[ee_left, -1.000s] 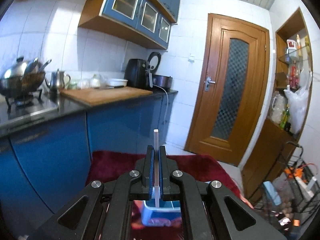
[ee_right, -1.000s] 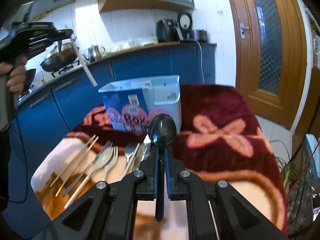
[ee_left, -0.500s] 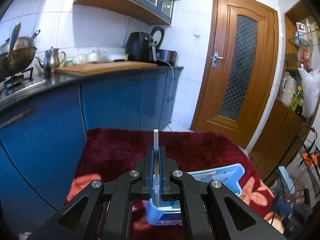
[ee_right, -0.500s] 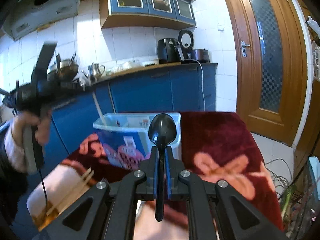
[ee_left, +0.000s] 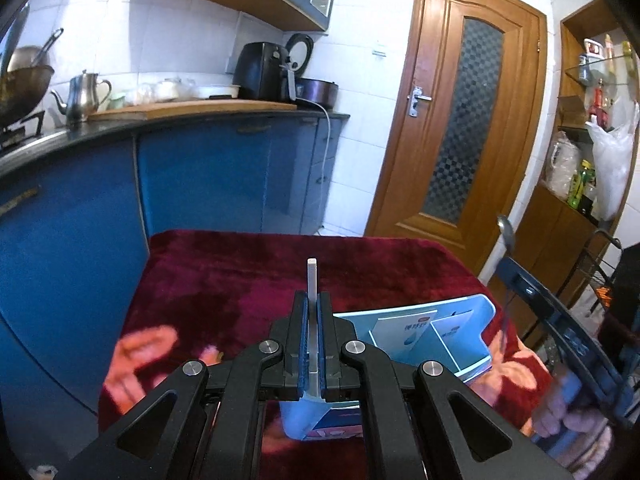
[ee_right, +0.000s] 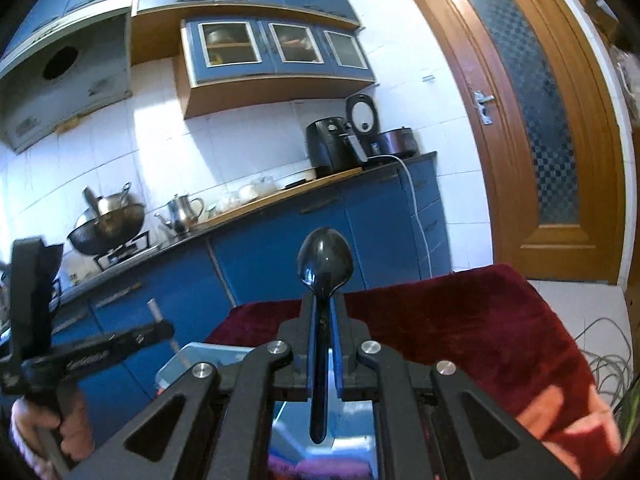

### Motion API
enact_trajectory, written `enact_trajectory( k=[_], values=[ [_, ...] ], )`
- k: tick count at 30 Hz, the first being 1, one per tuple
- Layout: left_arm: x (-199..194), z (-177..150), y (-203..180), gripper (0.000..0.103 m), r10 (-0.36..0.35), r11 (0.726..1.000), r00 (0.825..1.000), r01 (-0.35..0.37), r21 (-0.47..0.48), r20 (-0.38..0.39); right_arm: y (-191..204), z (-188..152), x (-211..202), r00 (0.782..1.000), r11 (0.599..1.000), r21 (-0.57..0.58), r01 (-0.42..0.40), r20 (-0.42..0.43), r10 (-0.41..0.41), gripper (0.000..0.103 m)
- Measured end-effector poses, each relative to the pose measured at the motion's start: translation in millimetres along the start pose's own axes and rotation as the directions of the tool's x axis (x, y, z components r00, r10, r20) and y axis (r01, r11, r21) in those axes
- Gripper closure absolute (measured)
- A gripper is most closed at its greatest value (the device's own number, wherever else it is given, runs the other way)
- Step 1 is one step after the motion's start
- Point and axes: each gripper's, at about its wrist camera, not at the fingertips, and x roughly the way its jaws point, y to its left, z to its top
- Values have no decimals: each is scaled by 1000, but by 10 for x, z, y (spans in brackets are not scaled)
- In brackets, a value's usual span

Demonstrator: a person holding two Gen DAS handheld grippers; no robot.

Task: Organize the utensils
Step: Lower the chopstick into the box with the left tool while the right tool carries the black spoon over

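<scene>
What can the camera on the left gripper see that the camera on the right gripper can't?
Only the left wrist view shows inside the blue box, with its dividers, and the shelf with a white bag. Only the right wrist view shows the range hood and the black spoon's bowl head-on, clamped in the right gripper. Both show the kettle, the wooden door, the red blanket and the white chopstick in the left gripper.
</scene>
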Motion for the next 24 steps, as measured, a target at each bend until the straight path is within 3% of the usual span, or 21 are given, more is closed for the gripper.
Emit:
enact_trajectory(
  k=[8, 18, 24],
  values=[
    [126, -64, 36, 99, -42, 999, 999, 42, 8, -17, 82, -170, 129, 999, 996, -74, 46, 8, -46, 94],
    [87, -70, -6, 99, -53, 998, 998, 53, 25, -32, 67, -237, 95, 995, 993, -109, 53, -74, -61, 94],
    [17, -55, -11, 96, -55, 998, 998, 55, 9, -44, 5, -240, 36, 992, 995, -88, 43, -112, -52, 78]
  ],
)
